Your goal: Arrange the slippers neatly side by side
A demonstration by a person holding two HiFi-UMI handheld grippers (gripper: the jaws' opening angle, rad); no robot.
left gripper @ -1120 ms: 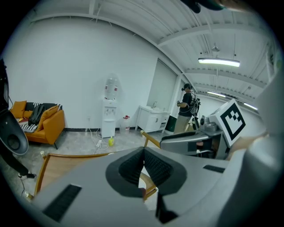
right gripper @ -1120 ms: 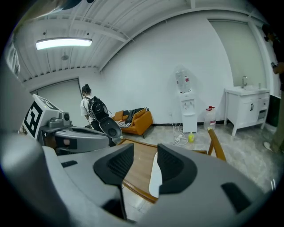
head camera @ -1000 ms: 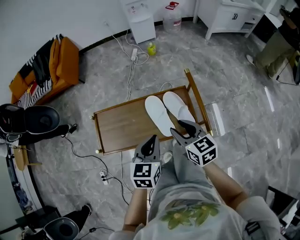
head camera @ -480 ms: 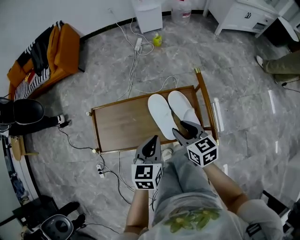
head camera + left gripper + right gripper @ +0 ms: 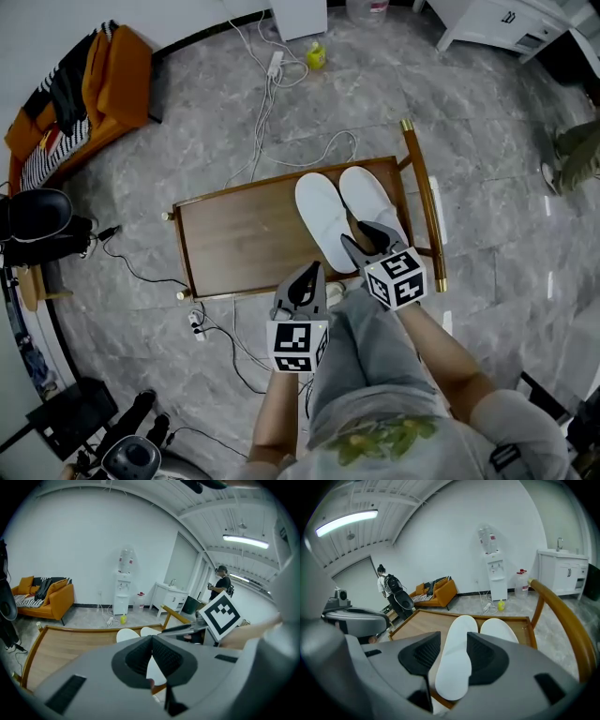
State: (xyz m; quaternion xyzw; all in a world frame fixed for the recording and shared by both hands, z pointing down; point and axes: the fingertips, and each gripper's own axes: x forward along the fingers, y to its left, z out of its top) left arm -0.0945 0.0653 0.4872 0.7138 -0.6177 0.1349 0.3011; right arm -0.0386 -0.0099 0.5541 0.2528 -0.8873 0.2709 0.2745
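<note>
Both grippers have dropped toward the table [image 5: 234, 246] since the earlier frame, and the right gripper [image 5: 366, 238] now hangs over the heel ends of the slippers [image 5: 323, 220].

Position: the pair lies on the table's right end, soles along the short side, the two touching or nearly so and toes already roughly level. The task looks almost done, with only slight squaring left.

Tongs: the left gripper [image 5: 309, 274] has its jaws pressed together with nothing between them, and it hovers off the table's near edge. The right gripper's jaws stand spread. In its own view one slipper [image 5: 457, 658] shows in the gap, but the pads do not press on it.

Handling (judged): thin, white, cloth-like footwear, probably very light and floppy. It would likely sag if lifted by the toe. A pinch on the heel rim or a sideways nudge of the sole should serve better.

Count: two slippers, two grippers, one table.
</note>
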